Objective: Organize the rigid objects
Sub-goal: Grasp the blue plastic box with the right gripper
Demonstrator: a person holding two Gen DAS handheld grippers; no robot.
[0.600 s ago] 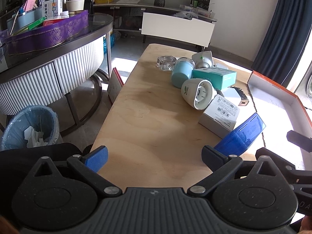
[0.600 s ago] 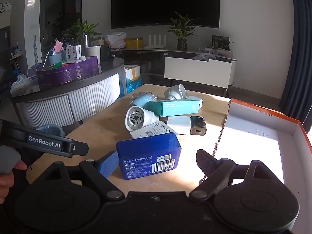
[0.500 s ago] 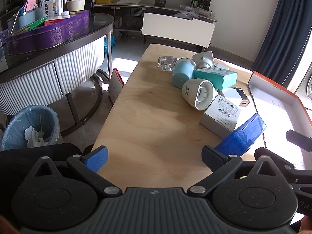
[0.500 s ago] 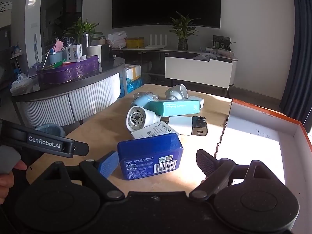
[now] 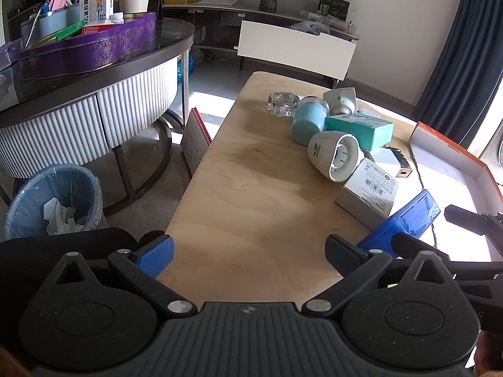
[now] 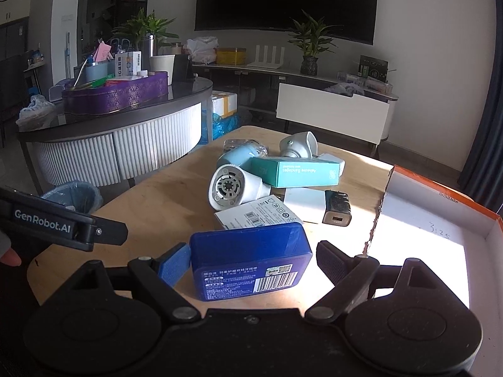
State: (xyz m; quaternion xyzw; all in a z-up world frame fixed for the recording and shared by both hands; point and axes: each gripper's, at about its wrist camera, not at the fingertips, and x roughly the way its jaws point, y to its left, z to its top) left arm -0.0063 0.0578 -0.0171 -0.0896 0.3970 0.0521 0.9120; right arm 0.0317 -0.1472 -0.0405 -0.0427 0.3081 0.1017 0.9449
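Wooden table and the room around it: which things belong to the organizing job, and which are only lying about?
For the job:
blue box
teal box
white barcode box
white cone-shaped device
black charger
orange-edged tray

Lying about:
purple tin
bin
potted plant

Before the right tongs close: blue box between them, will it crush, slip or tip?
The blue box looks like hard glossy plastic, so it is probably stiff but may slip. It sits tilted, propped against the white carton, so a push could drop it flat.
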